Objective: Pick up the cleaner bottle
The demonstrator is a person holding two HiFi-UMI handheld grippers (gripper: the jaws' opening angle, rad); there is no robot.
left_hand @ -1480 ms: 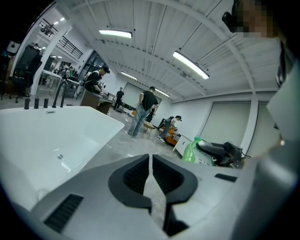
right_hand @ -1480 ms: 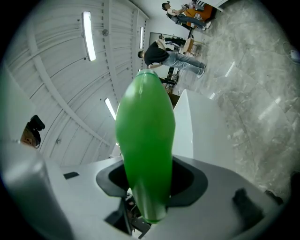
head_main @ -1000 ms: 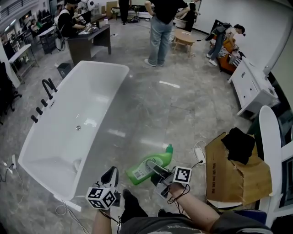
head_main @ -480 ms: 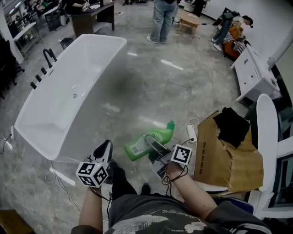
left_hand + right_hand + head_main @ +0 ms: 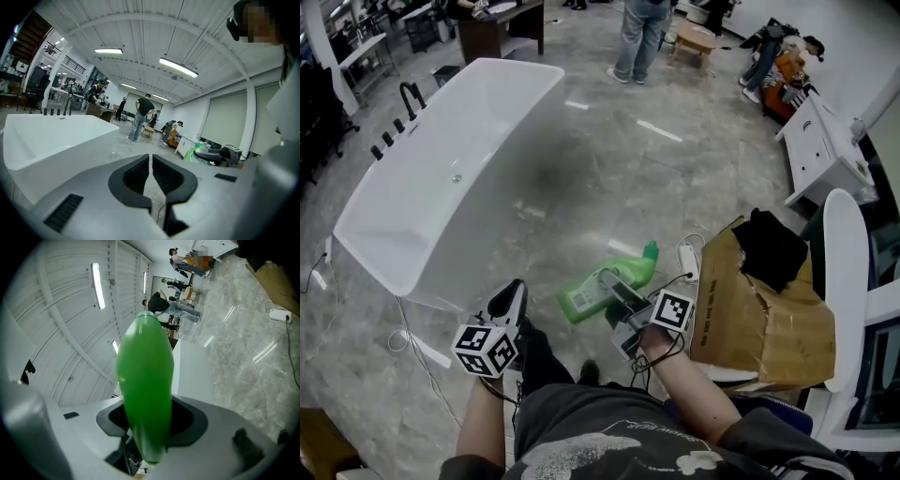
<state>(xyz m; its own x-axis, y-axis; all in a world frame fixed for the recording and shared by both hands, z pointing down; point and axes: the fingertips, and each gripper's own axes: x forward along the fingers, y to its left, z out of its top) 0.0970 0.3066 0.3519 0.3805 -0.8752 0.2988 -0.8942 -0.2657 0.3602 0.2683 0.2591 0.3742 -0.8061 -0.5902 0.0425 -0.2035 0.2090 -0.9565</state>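
The green cleaner bottle [image 5: 609,281] with a white label hangs on its side above the grey floor, held in my right gripper [image 5: 614,292], which is shut on its body. In the right gripper view the green cleaner bottle [image 5: 144,380] fills the space between the jaws of my right gripper [image 5: 152,420]. My left gripper [image 5: 508,302] is at the lower left of the head view, jaws pressed together with nothing in them. In the left gripper view my left gripper [image 5: 151,174] shows only a thin slit between its dark pads.
A white bathtub [image 5: 441,178] with black taps [image 5: 398,117] stands to the left. An open cardboard box [image 5: 759,309] with a black cloth and a white power strip [image 5: 684,262] lie to the right. A person [image 5: 642,33] stands farther off, near white furniture [image 5: 820,141].
The view has shifted: the bathtub now sits further left and up, and the box is closer to my right gripper. Both grippers keep their states, the bottle still held.
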